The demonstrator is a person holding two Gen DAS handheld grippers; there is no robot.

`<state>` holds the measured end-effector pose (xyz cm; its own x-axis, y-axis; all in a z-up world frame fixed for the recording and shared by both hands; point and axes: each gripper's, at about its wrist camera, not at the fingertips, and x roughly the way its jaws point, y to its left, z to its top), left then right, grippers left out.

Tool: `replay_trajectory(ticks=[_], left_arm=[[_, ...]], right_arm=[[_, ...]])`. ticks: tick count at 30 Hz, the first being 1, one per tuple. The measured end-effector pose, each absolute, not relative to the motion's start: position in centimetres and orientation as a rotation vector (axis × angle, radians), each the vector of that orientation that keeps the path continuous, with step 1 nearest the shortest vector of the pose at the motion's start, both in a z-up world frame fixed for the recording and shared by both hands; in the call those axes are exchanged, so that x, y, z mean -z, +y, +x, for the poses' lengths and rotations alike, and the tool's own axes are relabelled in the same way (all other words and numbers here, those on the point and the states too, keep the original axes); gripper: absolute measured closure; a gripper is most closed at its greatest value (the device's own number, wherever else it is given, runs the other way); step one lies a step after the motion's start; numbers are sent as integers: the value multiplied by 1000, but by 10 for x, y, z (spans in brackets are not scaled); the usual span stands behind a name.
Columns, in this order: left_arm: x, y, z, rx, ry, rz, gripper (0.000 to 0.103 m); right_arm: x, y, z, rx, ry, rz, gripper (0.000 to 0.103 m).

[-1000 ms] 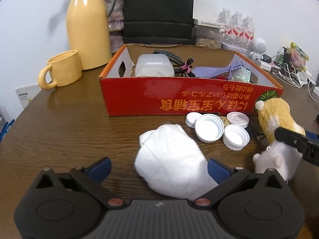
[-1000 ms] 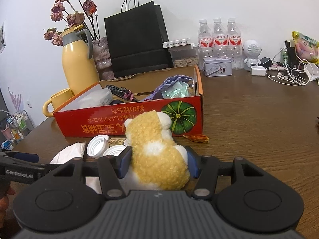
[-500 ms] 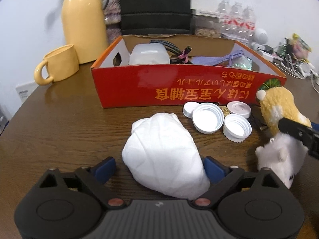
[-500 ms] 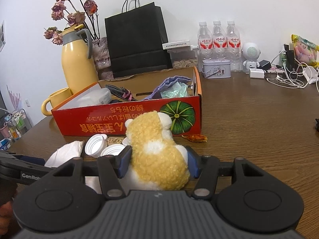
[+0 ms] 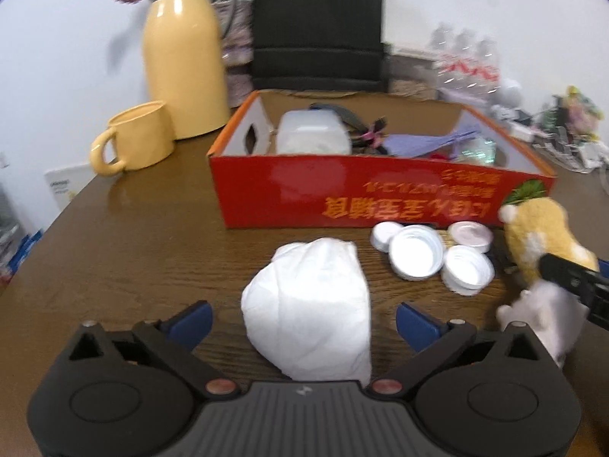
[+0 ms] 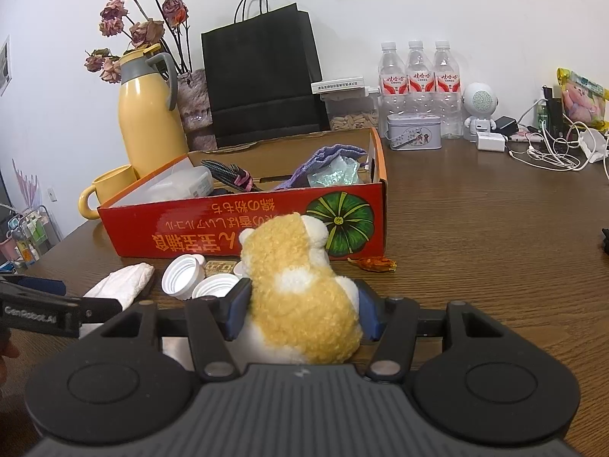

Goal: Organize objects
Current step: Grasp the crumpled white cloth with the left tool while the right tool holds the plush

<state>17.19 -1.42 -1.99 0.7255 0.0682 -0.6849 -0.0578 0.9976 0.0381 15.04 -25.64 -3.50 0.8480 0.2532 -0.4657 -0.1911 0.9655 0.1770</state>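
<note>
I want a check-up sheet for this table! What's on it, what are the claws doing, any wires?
Surface: brown wooden table.
Job's things: red box partly filled; white wad, four caps and plush toy outside it.
Clutter: wrapper, mug, jug, bottles, tin.
Claws: left claw open around the wad, just reopened; right claw shut on the toy.
Cables: white tangle far right.
Surroundings: black bag, dried roses, white wall.

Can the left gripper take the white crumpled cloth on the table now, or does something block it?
Probably yes. The left gripper is open, its jaws having just been opening, with the white cloth lying between its fingers and neither pad touching it. The bottle caps lie apart to the side, so nothing seems to block it.
</note>
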Motion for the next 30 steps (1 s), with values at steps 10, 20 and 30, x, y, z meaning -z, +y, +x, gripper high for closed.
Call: replay_trajectory(ticks=[10, 20, 30], left_arm=[[33, -9, 180, -143, 808, -42, 0], [31, -10, 177, -127, 809, -37, 13], [25, -13, 167, -97, 778, -2, 42]], right_arm=[[35, -256, 151, -236, 508, 125, 45], [36, -256, 151, -236, 508, 124, 45], [35, -256, 150, -236, 508, 121, 45]])
